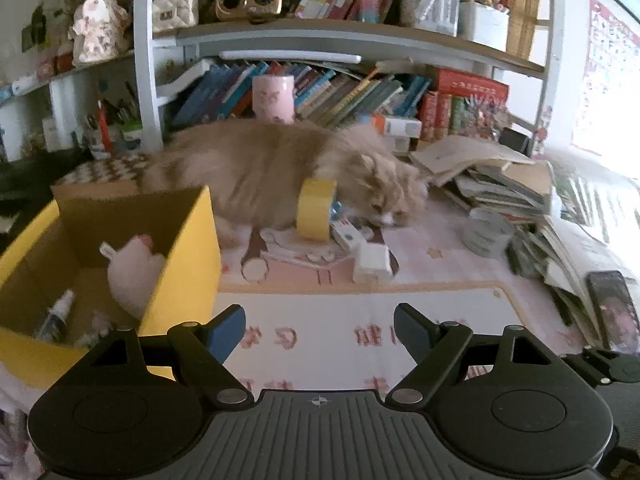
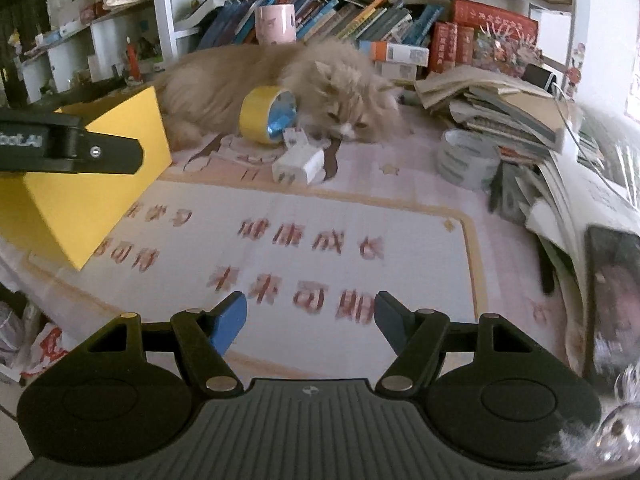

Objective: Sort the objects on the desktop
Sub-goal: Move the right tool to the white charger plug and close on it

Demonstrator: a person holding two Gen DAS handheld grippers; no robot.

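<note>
Both grippers stood with their jaws apart and nothing between them; the left gripper (image 1: pixel 320 332) hovered over the pale desk mat (image 1: pixel 360 320), its fingers wider spread than those of the right gripper (image 2: pixel 310 320), which hung above the mat's red printed characters. To the left sat a yellow cardboard box (image 1: pixel 188 248), open at the top; inside it lay a pink plush toy (image 1: pixel 134 276) and a small spray bottle (image 1: pixel 56 314), the toy leaning against the box's right wall. Behind the mat a fluffy tan cat (image 1: pixel 280 168) lay stretched across the desk, head lowered toward the right; a roll of yellow tape (image 1: pixel 316 210) stood on edge, touching the cat's chest, with something blue showing in its core. Just in front of the tape rested a white charger plug (image 2: pixel 300 164); further right a roll of clear tape (image 2: pixel 466 158) lay flat beside a slumped pile of books and papers (image 1: pixel 500 184). A dark phone (image 1: pixel 612 312) lay at the mat's right edge; a pink cup (image 1: pixel 274 98) stood before the shelved books behind the cat.
</note>
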